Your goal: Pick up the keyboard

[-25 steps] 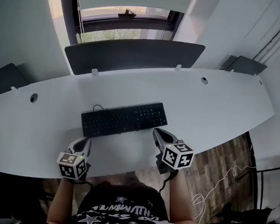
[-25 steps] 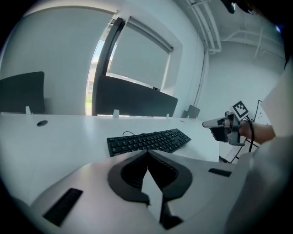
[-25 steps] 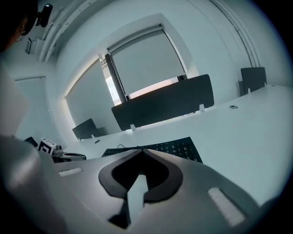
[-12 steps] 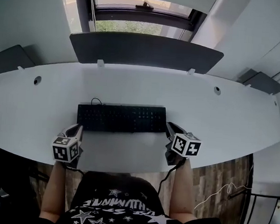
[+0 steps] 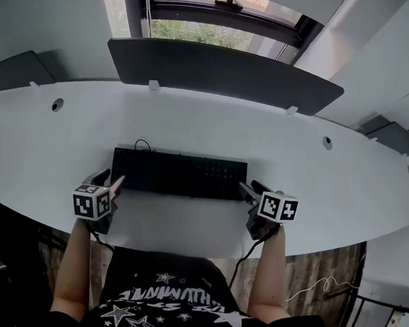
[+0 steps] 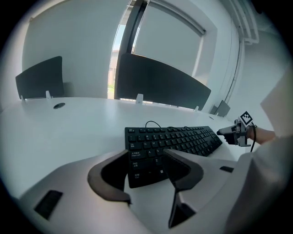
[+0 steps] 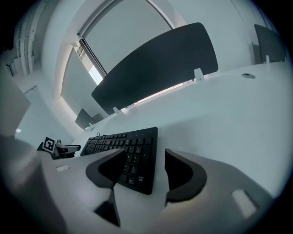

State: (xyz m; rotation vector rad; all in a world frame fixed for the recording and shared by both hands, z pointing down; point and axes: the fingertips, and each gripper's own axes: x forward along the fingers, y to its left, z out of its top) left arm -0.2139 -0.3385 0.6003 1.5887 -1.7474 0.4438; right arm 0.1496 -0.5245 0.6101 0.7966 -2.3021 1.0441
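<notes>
A black keyboard [image 5: 180,173] lies flat on the white desk [image 5: 207,135], its cable curling off the back left corner. My left gripper [image 5: 112,181] sits just off the keyboard's left end, jaws opening, and the near left corner of the keyboard [image 6: 146,160] shows in the gap between them without touching the pads. My right gripper [image 5: 249,190] is at the keyboard's right end, jaws opening too, with the near right corner of the keyboard [image 7: 137,171] framed in its gap, untouched.
A dark divider panel [image 5: 219,72] stands along the desk's back edge, with a window [image 5: 216,15] behind it. Two round cable holes [image 5: 57,104] [image 5: 327,142] pierce the desktop. The desk's front edge [image 5: 184,246] runs just behind both grippers.
Both grippers have come forward and down to the keyboard's two ends, and their jaws have gone from shut to open. The head view has shifted, so the keyboard now lies straight across.
</notes>
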